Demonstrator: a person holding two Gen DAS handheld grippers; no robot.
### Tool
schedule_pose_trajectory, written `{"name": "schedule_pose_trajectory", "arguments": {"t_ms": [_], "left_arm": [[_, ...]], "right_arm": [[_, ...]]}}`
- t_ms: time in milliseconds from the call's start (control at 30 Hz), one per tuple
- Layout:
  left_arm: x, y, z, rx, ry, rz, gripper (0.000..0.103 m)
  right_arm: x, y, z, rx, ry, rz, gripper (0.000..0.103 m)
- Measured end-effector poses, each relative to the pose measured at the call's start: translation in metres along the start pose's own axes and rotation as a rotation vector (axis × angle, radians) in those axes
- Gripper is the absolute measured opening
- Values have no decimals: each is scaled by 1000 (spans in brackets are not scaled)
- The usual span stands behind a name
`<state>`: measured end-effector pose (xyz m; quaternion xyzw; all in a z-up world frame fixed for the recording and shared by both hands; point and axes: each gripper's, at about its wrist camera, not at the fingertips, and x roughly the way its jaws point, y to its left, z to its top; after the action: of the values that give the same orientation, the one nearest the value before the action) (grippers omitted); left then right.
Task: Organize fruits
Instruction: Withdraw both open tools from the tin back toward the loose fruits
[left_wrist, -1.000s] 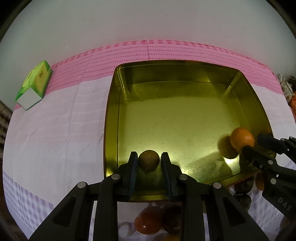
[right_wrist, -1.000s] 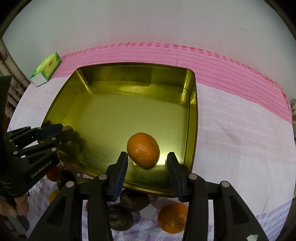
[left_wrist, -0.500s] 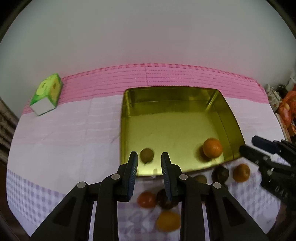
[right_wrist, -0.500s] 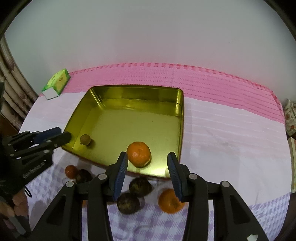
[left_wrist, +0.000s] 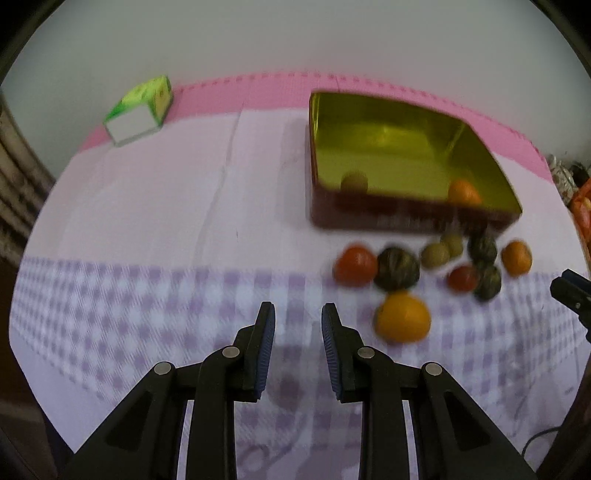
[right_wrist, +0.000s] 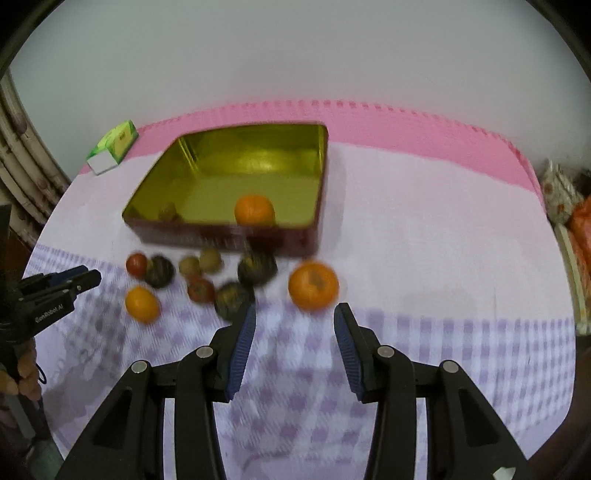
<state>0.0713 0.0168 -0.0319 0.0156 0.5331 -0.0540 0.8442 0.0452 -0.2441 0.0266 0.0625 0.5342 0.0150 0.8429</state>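
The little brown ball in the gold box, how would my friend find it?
Start at the square gold metal tin on the pink and purple cloth. Two fruits lie inside, by its near wall. The small round brown fruit sits in the near left corner as the right wrist camera sees it; its neighbour, the bright orange tangerine, is far bigger.

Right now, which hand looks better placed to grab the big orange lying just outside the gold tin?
Probably the right. The orange lies on the cloth just ahead of the right fingers, which are apart and empty. The left fingers are nearly together and aim at bare cloth, left of the fruit.
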Motion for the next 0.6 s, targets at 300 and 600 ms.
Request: {"name": "schedule_pose_trajectory", "arguments": {"t_ms": [300,600], "left_arm": [[7,-10,-20,15,26,-30,27],[12,-28,-21,63,46,-63,27]], "right_arm": [[11,-13,-27,52,55,-1,42],[23,-8,-31,54,82,10,42]]}}
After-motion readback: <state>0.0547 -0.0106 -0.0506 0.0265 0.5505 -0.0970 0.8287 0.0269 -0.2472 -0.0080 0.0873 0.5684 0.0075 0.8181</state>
